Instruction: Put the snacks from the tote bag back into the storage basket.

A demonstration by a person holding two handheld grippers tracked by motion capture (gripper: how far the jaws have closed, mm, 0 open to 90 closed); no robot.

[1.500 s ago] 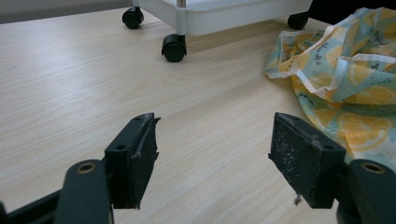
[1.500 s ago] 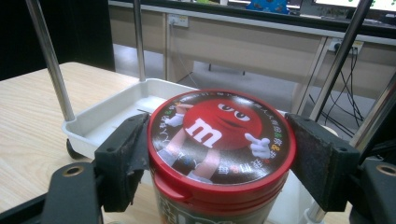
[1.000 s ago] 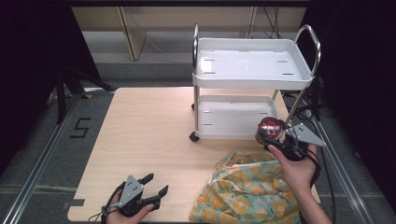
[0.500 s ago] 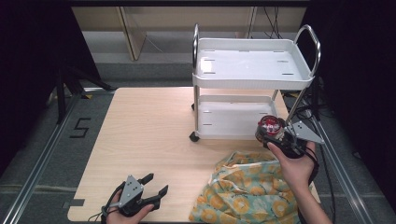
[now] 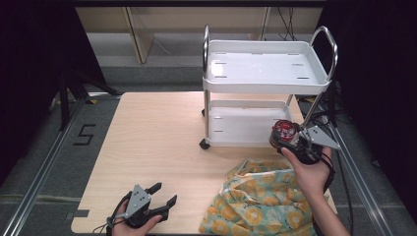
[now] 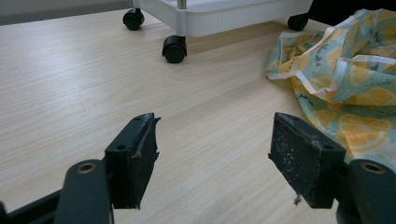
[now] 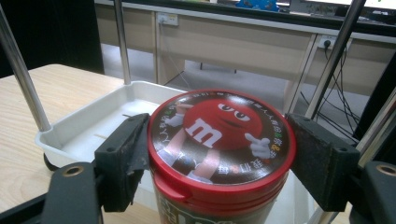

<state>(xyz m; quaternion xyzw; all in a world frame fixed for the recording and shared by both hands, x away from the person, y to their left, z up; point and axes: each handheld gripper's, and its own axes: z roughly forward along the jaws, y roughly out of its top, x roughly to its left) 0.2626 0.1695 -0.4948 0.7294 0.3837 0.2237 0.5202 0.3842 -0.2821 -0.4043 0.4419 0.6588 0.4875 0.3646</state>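
A pale wooden table [image 5: 162, 142] sits in a dim room, and at its far right stands a small white cart [image 5: 265, 73] with two shelves, the landmark for everything here. The right gripper [image 5: 289, 140] holds a candy tin [image 7: 219, 144] with a red lid, its two jaws pressed against the sides just under the lid, upright, in the air just in front of the cart's lower shelf [image 7: 98, 126] at its right end. The work in hand looks like setting the tin onto the cart. To do that well, I would keep the tin level and the squeeze steady, since the round wall could slip between flat pads; carry it in over the shelf's raised rim and clear of the cart's metal posts [image 7: 21, 79], lower it until the base sits flat, and only then let the jaws part. A yellow and green patterned cloth [image 5: 260, 201] lies crumpled on the table in front of the cart, below the tin. The left gripper [image 5: 160, 195] rests well in front of the cart at the table's near edge, jaws spread wide and holding nothing.
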